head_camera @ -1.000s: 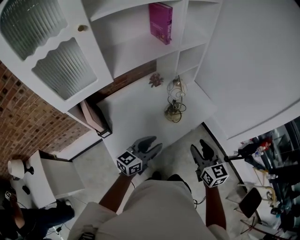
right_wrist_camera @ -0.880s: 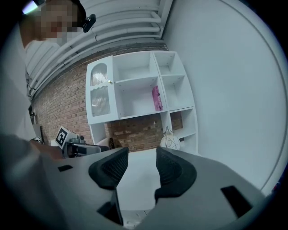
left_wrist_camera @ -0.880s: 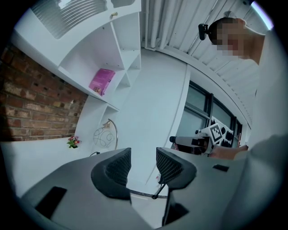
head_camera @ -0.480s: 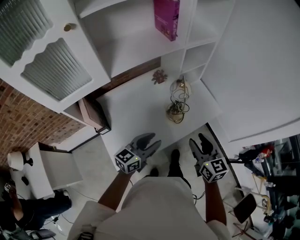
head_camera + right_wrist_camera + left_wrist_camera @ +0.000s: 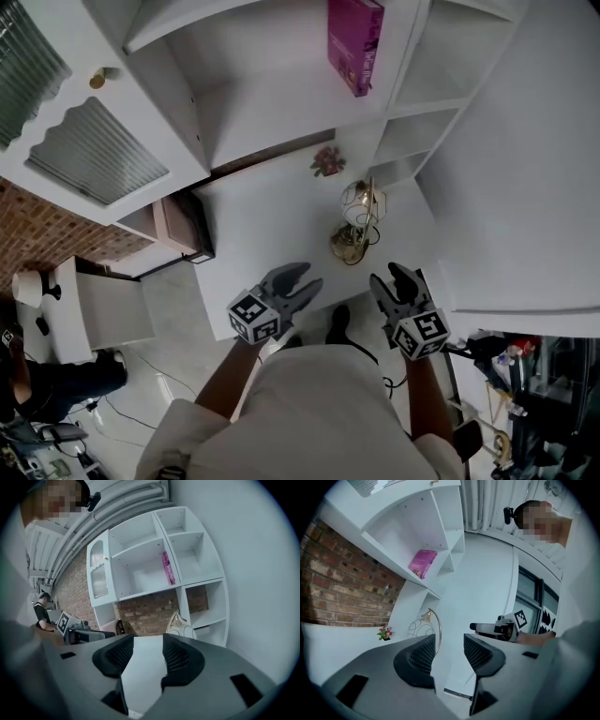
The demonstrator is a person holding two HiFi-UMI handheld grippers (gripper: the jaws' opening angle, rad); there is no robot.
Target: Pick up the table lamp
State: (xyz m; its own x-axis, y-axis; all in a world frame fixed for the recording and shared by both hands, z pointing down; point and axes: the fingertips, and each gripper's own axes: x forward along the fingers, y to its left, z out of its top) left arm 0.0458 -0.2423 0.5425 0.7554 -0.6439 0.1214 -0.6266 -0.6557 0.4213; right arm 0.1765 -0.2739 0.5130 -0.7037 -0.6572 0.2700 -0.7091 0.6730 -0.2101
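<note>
The table lamp (image 5: pixel 354 221), a brass arc with a wire-globe shade, stands on the white desk (image 5: pixel 267 220) toward its right side. Both grippers hover at the desk's front edge, short of the lamp. My left gripper (image 5: pixel 302 282) is below and left of the lamp; its jaws are opening and hold nothing. My right gripper (image 5: pixel 386 279) is just below the lamp's base, open and empty. The lamp (image 5: pixel 425 626) shows beyond the left jaws in the left gripper view. In the right gripper view the lamp (image 5: pixel 181 622) is ahead, slightly right.
A small flower pot (image 5: pixel 327 161) sits at the desk's back. A pink book (image 5: pixel 354 42) leans on the shelf above. Cubbies (image 5: pixel 408 141) flank the lamp's right, a glass-door cabinet (image 5: pixel 94 155) the left. A person (image 5: pixel 43 610) sits far left.
Both grippers have moved forward from over the floor to the desk's front edge, closer to the lamp. The whole view has shifted toward the desk.
</note>
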